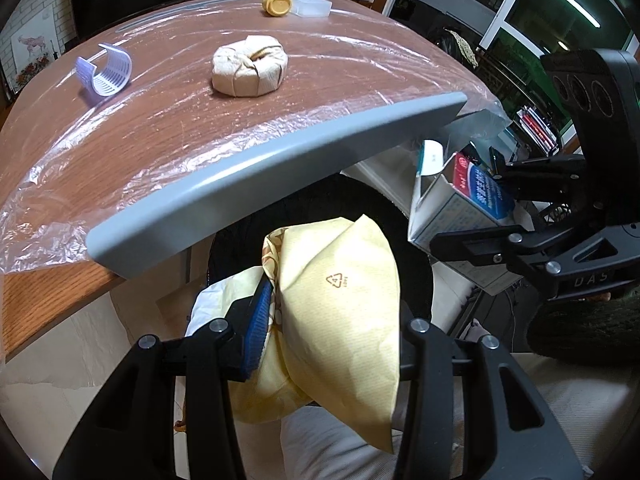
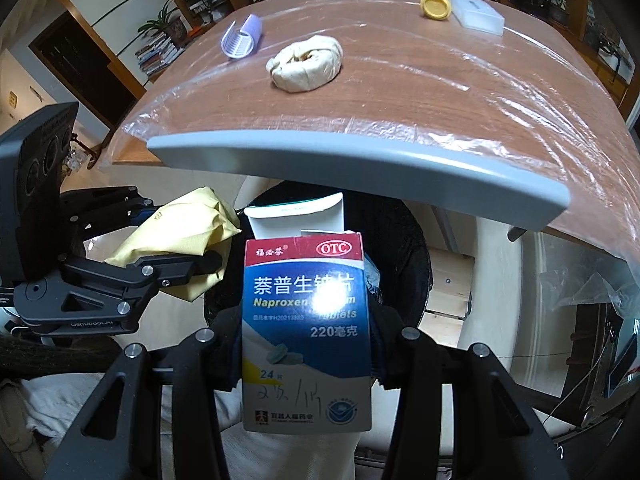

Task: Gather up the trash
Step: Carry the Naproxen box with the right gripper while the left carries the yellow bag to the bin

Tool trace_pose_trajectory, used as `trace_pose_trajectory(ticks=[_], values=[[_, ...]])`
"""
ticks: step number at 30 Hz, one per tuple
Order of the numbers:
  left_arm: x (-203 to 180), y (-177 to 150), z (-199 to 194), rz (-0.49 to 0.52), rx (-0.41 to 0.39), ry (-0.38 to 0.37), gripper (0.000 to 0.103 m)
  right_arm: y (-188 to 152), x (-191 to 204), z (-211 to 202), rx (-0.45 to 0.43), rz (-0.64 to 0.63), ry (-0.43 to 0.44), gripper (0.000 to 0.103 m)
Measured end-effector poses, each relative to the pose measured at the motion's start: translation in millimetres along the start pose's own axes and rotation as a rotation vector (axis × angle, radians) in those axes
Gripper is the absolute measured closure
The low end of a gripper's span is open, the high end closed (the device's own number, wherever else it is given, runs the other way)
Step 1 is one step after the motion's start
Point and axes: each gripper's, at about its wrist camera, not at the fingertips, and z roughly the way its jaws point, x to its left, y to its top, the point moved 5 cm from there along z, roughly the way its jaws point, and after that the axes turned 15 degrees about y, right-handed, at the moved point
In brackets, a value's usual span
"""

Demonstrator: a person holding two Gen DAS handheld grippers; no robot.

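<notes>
Right gripper (image 2: 308,344) clenched on upright medicine box (image 2: 306,332), long axis vertical, open flap up; left gripper (image 1: 332,336) clenched on yellow wrapper (image 1: 344,320).

The wrapper (image 1: 340,320) was pale yellow, the box (image 2: 306,332) red, blue and white, the desk (image 2: 420,92) brown wood-grain, the bin (image 2: 400,240) black.

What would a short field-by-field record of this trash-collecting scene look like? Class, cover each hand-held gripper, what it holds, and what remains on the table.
left hand-held gripper: shut on yellow paper bag
right hand-held gripper: shut on medicine box, top flap open
below both: dark bin, beside the table edge
table: wood top under clear plastic sheet, grey rim
still on table: wrapped paper bundle, purple plastic piece, yellow lid, clear box
</notes>
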Motion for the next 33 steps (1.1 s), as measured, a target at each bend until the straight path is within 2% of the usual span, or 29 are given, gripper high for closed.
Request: trace_pose_trajectory(ticks=[10, 33], values=[[0.1, -1.9, 16.8, -0.003, 0.026, 0.021, 0.057, 1.7, -3.6, 19.9, 0.022, -0.002, -0.035, 0.057], [-6.2, -0.5, 44.6, 0.031, 0.077, 0.046, 0.057, 0.2, -28.4, 47.8, 0.053, 0.076, -0.039, 0.057]])
